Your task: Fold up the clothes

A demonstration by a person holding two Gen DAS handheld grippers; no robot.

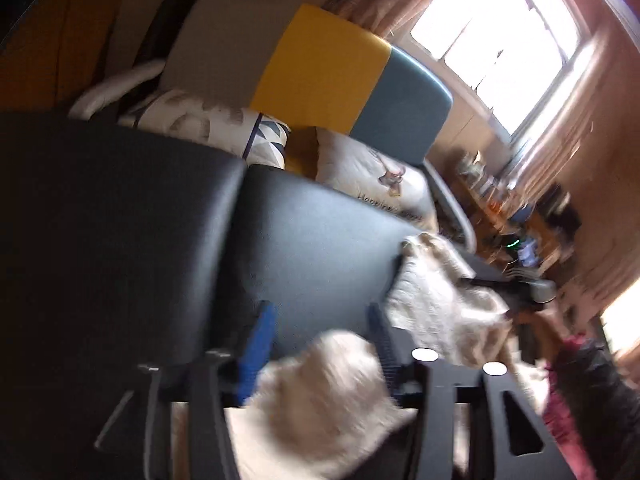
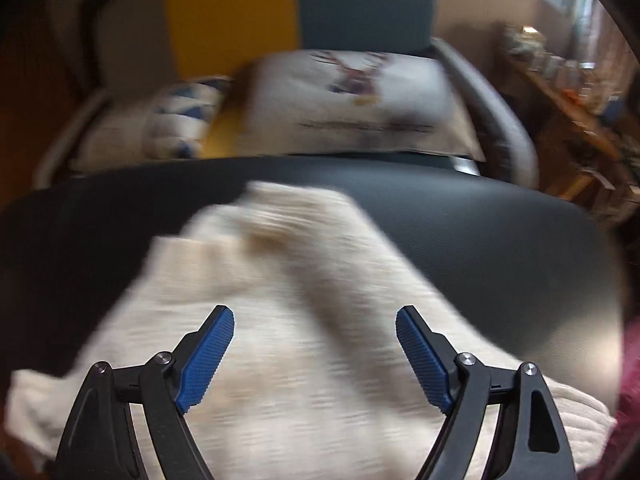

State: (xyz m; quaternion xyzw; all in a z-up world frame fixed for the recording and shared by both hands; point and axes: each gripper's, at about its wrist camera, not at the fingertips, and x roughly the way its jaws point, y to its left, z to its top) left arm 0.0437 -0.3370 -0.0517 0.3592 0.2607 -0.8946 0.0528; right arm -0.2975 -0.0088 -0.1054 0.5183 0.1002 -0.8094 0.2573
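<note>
Both sets of jaws spread wide, nothing pinched. Right gripper [image 2: 315,354] poised over the cream knit garment [image 2: 280,320], cloth filling the gap between the jaws and running on ahead of them in a rumpled ridge. Left gripper [image 1: 320,344] tilted hard, a bunched fold of the same garment [image 1: 332,392] sitting low between its jaws, more cloth trailing off past the right-hand jaw toward the edge.

Garment lying on the black padded bench [image 2: 480,248], crumpled rather than flat, one part spilling over the near edge beneath the right gripper.

Advice for the step, judged from this: flatten before folding. Best to pick an edge or a corner, not the middle of the heap; a bite in the centre only lifts a lump. Sensible to bring the right jaws down onto the ridge straight ahead and close on a single layer, then draw it outward. For the left, level the wrist first, then close on the fold already between the jaws. Loose knit likely to stretch and sag, so slow, even pulls with both sides together. Heavy motion blur in both views, so layer count impossible to tell.

Beyond the jaws, past the bench: a deer-print cushion [image 2: 352,100], a blue-patterned cushion [image 2: 180,124], then a sofa back in grey, yellow and teal [image 1: 320,64]. Farthest off to the right, a bright window [image 1: 496,32].
</note>
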